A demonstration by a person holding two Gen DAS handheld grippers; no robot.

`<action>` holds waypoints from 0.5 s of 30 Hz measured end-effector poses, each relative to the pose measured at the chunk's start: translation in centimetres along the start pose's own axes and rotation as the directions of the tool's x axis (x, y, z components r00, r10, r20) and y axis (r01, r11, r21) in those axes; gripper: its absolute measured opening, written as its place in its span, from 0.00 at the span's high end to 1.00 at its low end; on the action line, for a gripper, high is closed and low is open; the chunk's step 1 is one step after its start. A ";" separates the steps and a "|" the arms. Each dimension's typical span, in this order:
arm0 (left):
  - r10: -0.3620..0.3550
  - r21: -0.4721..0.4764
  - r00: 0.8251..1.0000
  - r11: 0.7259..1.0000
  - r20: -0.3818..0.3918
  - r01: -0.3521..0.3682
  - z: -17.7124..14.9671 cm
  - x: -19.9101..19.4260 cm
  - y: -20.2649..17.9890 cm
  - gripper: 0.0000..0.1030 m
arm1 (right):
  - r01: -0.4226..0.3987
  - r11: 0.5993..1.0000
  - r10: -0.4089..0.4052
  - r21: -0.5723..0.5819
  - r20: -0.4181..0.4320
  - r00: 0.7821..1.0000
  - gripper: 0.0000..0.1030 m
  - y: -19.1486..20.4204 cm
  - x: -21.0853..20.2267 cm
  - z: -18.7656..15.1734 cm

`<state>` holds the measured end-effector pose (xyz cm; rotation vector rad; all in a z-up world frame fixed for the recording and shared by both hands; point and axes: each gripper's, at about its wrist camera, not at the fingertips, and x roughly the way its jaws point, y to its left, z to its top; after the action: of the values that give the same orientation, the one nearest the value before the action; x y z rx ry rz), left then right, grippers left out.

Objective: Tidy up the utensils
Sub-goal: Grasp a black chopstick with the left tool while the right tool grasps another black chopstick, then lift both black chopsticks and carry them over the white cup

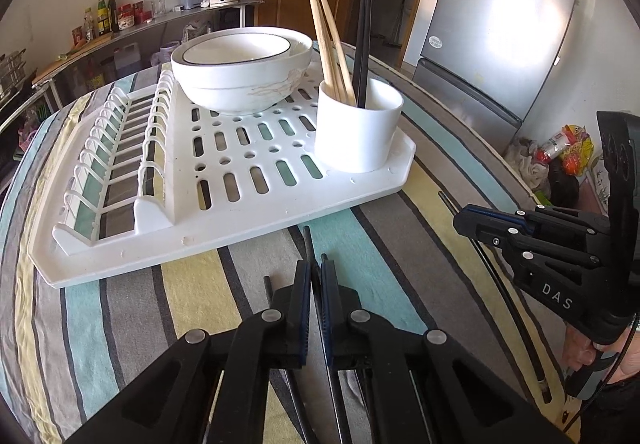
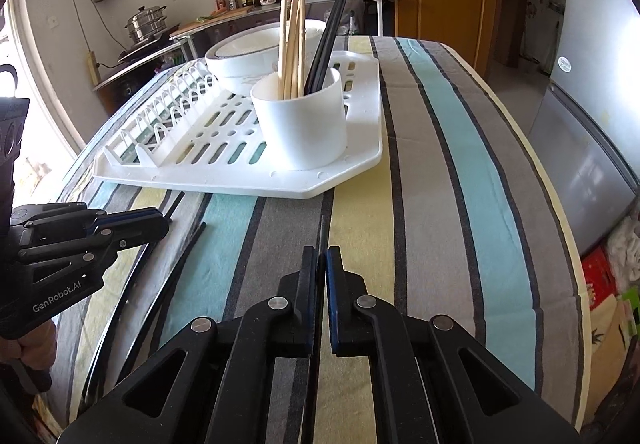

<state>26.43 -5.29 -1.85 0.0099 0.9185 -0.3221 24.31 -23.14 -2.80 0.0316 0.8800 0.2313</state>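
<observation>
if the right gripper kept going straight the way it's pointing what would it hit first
Probably the striped tablecloth just ahead, since the right gripper, shut on a black chopstick, tilts downward. The white drying rack lies further along, slightly left.

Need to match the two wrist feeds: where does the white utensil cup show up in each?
Left wrist view: the white utensil cup sits right of centre, on the near right corner of the dish rack.
Right wrist view: the cup is at centre, on the rack's near right corner.
Shared landmark: the stacked white bowls just behind the cup.
</observation>
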 end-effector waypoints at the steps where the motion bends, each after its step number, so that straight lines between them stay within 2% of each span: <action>1: -0.003 -0.001 1.000 1.000 0.013 0.003 0.2 -0.6 0.0 0.96 | -0.003 1.000 0.003 0.001 0.014 1.000 0.96 0.1 -0.5 0.1; 7: -0.024 0.000 0.994 1.000 0.102 0.024 1.2 -4.9 -0.1 0.96 | -0.016 1.000 0.014 0.012 0.123 0.992 0.96 0.5 -4.5 0.9; 15: -0.052 0.010 0.975 0.999 0.215 0.051 2.2 -10.6 -0.5 0.96 | -0.024 1.000 0.023 0.001 0.270 0.963 0.96 1.7 -10.4 1.8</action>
<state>22.05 -3.23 7.91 -0.0439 0.7036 -0.3657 18.95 -23.63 6.48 0.0764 0.6082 0.2410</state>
